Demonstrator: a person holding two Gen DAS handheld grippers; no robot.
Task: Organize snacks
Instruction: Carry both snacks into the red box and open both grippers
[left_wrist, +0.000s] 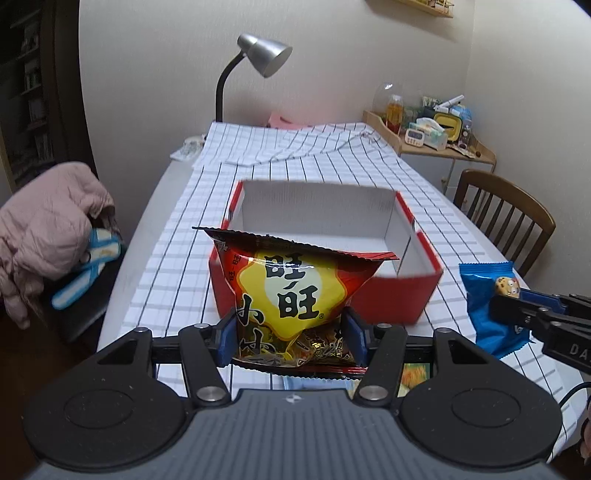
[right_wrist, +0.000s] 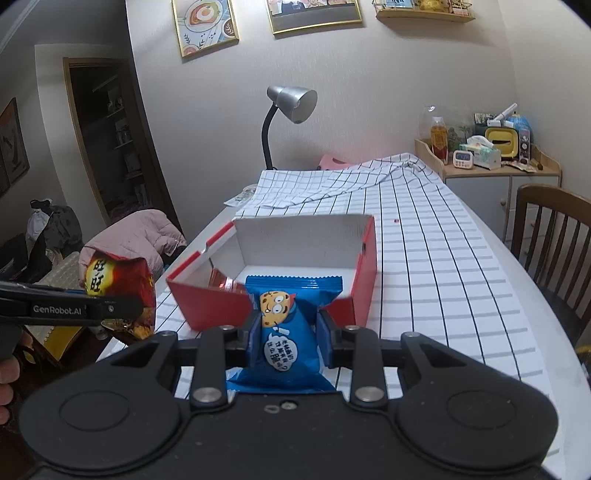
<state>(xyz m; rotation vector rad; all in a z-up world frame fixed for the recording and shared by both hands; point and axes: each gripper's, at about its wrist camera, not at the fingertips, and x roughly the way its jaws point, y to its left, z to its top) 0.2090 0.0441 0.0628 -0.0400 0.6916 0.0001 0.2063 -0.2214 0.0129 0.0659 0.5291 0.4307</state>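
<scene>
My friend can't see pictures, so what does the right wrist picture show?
The right claw squeezes a blue cookie packet just before an open red box on a checked tablecloth. Far left, the left claw holds a red-and-yellow snack bag.

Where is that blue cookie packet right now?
The blue plastic cookie packet is clamped in the right gripper, held in front of the open red cardboard box on the checked tablecloth.
</scene>
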